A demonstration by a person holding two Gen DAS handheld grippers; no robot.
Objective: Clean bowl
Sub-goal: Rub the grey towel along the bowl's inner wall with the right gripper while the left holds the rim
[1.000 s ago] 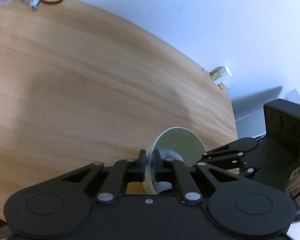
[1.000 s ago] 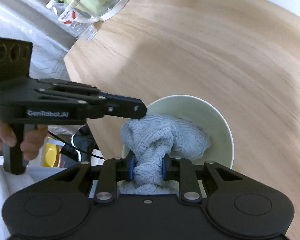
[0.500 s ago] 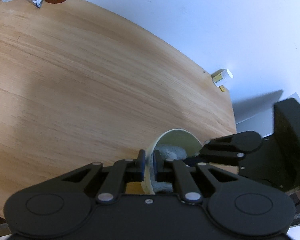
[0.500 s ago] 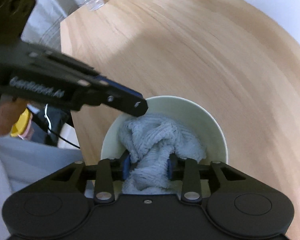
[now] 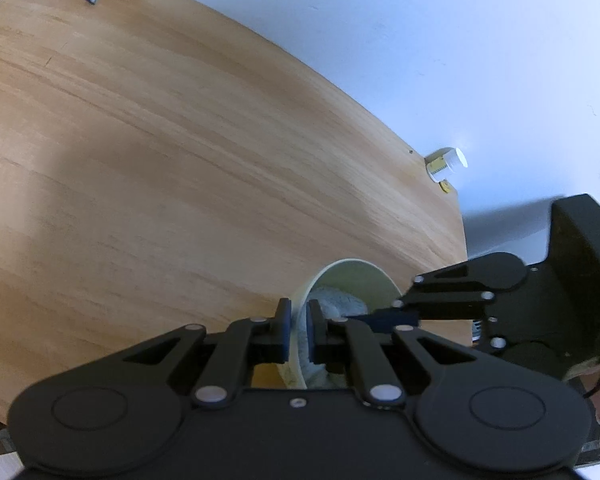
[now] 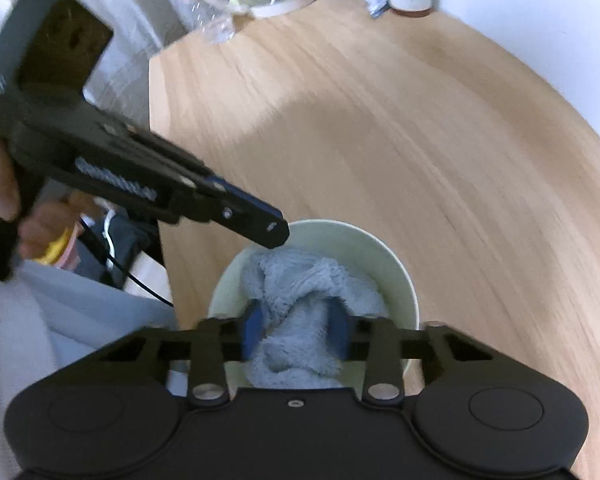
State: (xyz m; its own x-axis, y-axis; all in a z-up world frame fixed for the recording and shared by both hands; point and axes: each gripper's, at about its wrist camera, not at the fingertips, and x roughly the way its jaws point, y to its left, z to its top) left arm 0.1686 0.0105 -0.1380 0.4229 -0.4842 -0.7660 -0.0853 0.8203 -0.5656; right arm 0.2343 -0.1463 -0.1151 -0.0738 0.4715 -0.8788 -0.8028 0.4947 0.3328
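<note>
Right gripper, jaws closing, re-clamps the cloth at the bowl's six o'clock; left gripper pinches the rim; wiping continues.

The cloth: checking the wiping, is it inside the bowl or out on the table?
Inside. The grey cloth sits bunched within the bowl walls, between the right gripper fingers.

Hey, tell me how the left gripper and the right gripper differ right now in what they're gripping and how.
The left gripper is shut on the pale green bowl's rim, one pad outside the wall and one inside; the right gripper is closing its jaws on the grey cloth inside the bowl. The left's pads sit nearly together on a thin wall; the right's stay wider apart around bunched cloth. Both are black with blue pads and point down at the same bowl.
</note>
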